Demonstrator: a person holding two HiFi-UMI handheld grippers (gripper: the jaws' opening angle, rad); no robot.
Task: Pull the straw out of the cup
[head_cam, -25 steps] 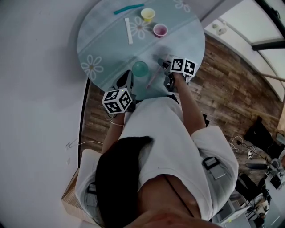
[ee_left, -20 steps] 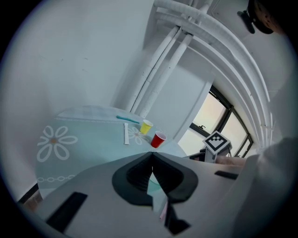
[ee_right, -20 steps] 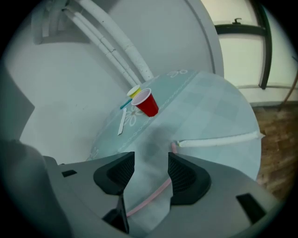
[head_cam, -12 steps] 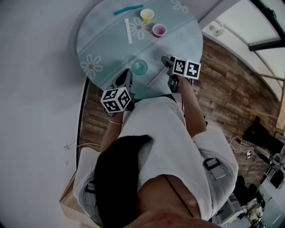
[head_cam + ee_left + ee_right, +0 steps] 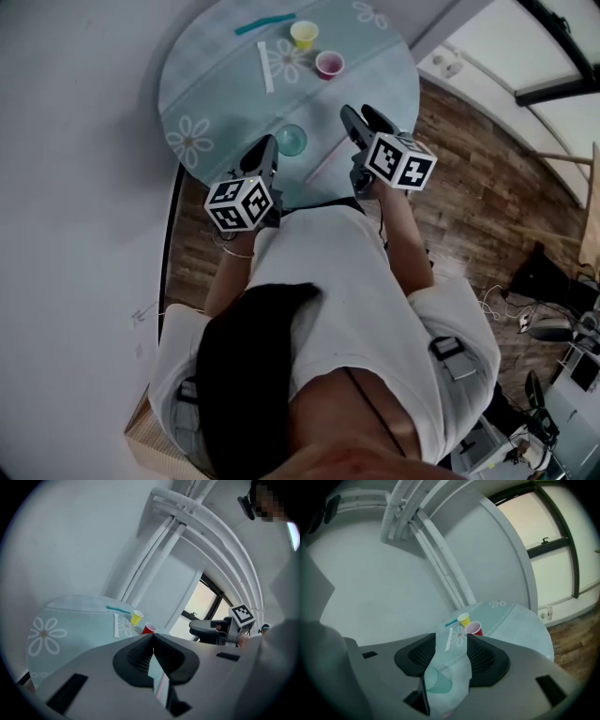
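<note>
Left gripper (image 5: 152, 637) jaws pressed together, empty. Right gripper (image 5: 451, 640) jaws apart, empty. Straw (image 5: 323, 162) flat on table (image 5: 216, 94), just right of green cup (image 5: 292, 141).

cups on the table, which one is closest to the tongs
The green cup, alone at the near edge of the table; the yellow cup and the red cup stand together at the far side.

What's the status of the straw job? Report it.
Done: the straw lies on the table beside the cup, out of it. In hand: nothing; the right tongs are open, the left tongs shut, both empty. Left: nothing apparent.
</note>
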